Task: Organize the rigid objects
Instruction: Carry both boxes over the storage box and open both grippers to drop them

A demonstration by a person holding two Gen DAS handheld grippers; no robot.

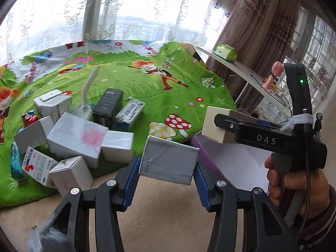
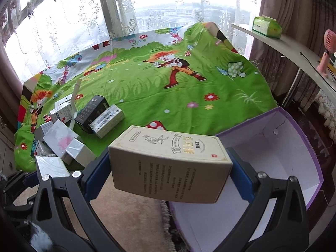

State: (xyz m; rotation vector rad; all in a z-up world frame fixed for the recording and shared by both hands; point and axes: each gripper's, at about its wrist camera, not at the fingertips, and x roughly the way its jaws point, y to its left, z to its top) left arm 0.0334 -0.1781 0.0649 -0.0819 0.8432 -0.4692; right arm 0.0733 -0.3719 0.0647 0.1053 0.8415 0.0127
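My left gripper [image 1: 168, 161] is shut on a silver-grey box [image 1: 168, 160] and holds it in the air at the front edge of the green cartoon cloth [image 1: 147, 88]. My right gripper [image 2: 170, 166] is shut on a beige box with gold print [image 2: 170, 163] and holds it above the near-left rim of the open purple container [image 2: 273, 153]. In the left wrist view the right gripper [image 1: 218, 124] shows from the side with the beige box [image 1: 214, 126] over the purple container [image 1: 237, 159]. A pile of several small boxes [image 1: 69, 134] lies at the cloth's left front; it also shows in the right wrist view [image 2: 69, 134].
A black box [image 1: 107, 107] and a white stand [image 1: 86, 103] sit in the pile. A white shelf [image 2: 294, 48] at the right carries a green tissue pack [image 2: 266, 26] and a pink fan [image 2: 328, 48]. Beige floor [image 1: 163, 220] lies in front. Lace curtains hang behind.
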